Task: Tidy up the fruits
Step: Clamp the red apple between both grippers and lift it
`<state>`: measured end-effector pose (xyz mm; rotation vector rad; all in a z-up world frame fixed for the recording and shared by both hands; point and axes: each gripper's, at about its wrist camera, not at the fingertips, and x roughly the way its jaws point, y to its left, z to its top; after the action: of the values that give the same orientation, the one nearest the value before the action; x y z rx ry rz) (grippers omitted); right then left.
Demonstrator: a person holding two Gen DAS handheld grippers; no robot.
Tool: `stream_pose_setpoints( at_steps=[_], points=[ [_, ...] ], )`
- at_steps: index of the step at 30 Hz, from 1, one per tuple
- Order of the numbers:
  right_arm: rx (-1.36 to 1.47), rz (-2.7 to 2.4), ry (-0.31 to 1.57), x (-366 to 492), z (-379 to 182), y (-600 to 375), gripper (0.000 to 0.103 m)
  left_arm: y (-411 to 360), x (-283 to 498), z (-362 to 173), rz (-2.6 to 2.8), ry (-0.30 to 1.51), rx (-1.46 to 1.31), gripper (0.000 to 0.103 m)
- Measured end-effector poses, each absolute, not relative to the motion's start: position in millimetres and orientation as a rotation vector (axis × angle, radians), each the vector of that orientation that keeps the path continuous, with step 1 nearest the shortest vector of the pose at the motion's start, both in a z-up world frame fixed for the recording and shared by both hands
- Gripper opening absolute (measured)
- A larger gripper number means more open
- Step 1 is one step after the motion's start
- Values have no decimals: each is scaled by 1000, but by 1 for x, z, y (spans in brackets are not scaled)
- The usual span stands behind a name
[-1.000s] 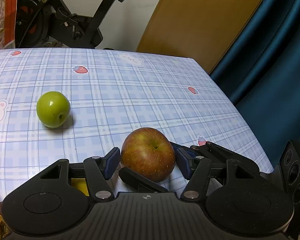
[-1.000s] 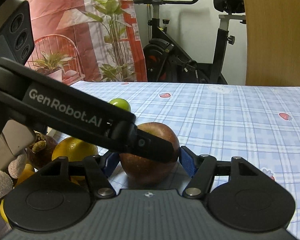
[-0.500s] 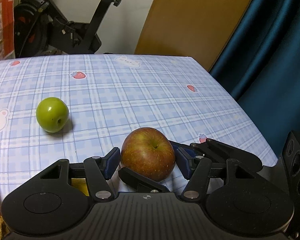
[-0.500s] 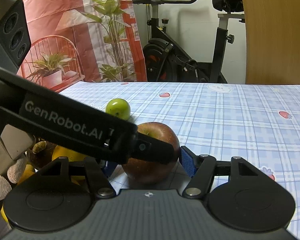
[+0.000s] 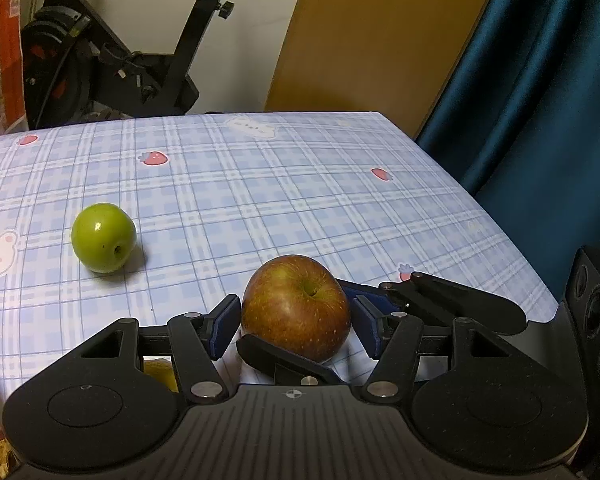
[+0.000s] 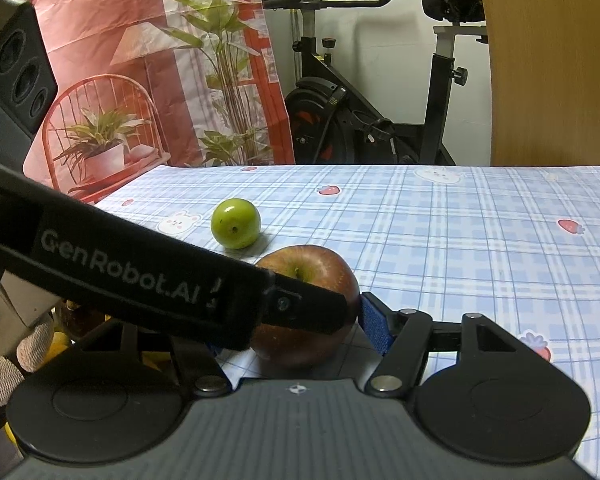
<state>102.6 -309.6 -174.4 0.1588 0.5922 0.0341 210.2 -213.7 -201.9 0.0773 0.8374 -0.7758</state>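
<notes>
Left gripper (image 5: 296, 320): its two blue pads (image 5: 224, 320) flank the red apple (image 5: 296, 306) from either side, very close. Whether they press or merely bracket the fruit cannot be told.
Right gripper (image 6: 296, 336): comes at the same apple from a crossing direction. One blue pad sits just beside the apple's right flank, and the other is hidden behind the left tool's finger, so its grip cannot be told either.
Red apple: stands stem-up near the front edge of the table (image 5: 340, 184), apparently resting on the cloth, with both tools around it.
Likely reason for the hold: a round fruit rolls, so bracketing it across its widest part, stem up, keeps it steady. Two tools on one apple looks like a handover or a shared centring, though that is a guess.
Green apple (image 5: 103, 237): lies on its side farther back and to the left, well apart, untouched. It is probably next to be sorted.
Other fruit: a yellow piece (image 5: 160, 374) shows under the left tool's linkage. A dark round fruit (image 6: 72, 312) sits low at the left of the right wrist view.
Writing: "GenRobot.AI" (image 6: 120, 264) in pale letters along the left tool's finger. No other text is readable.
Cloth print: blue plaid with strawberries and bears.
</notes>
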Motion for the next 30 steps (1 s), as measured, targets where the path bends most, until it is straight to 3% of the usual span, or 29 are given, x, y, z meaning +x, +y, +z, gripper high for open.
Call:
stream_pose_setpoints(
  at_steps=[11, 30],
  points=[
    [158, 33, 604, 101, -166, -307, 66, -214, 201, -191, -781, 827, 104, 64],
    [117, 96, 585, 112, -89, -255, 66, -143, 181, -118, -736, 718, -10, 63]
  ],
)
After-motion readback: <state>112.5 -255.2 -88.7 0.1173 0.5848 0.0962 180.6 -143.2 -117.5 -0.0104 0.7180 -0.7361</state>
